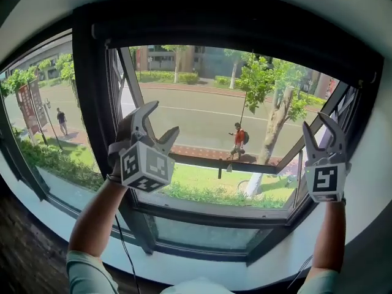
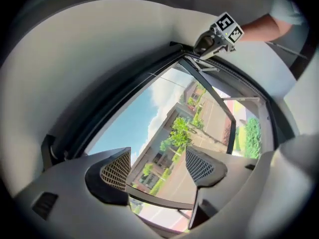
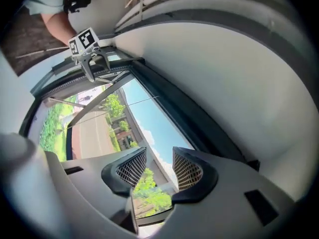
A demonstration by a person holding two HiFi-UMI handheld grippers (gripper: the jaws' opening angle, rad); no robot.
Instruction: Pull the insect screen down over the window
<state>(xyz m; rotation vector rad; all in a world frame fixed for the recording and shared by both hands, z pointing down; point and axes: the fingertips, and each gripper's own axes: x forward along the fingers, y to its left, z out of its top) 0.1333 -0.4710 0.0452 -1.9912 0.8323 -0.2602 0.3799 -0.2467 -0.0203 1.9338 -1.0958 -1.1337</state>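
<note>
The left gripper [image 1: 160,122] has its jaws spread wide with nothing between them; its own view shows only sky and buildings through the gap between its meshed pads [image 2: 117,169]. The right gripper [image 1: 318,130] is likewise spread and empty, with only glass and trees beyond its pads [image 3: 187,171]. Both forearms are raised in front of the window [image 1: 202,210], the left gripper tilted towards the right one, the right gripper nearly upright. The left hand [image 1: 122,141] is partly hidden behind its marker cube, the right hand wholly behind its cube, and the pale sleeves are cut off at the bottom edge of the head view. Above both grippers a dark housing [image 1: 226,23] runs along the top of the frame. The insect screen itself cannot be made out, and the street shows plainly through the opening. A thin cord [image 1: 247,84] hangs from the housing, between the grippers and nearer the right one. The cubes carry only black-and-white square patterns, no words. Left of the left gripper, outside, stands a red sign [image 1: 27,106] whose lettering is too small to read.
</note>
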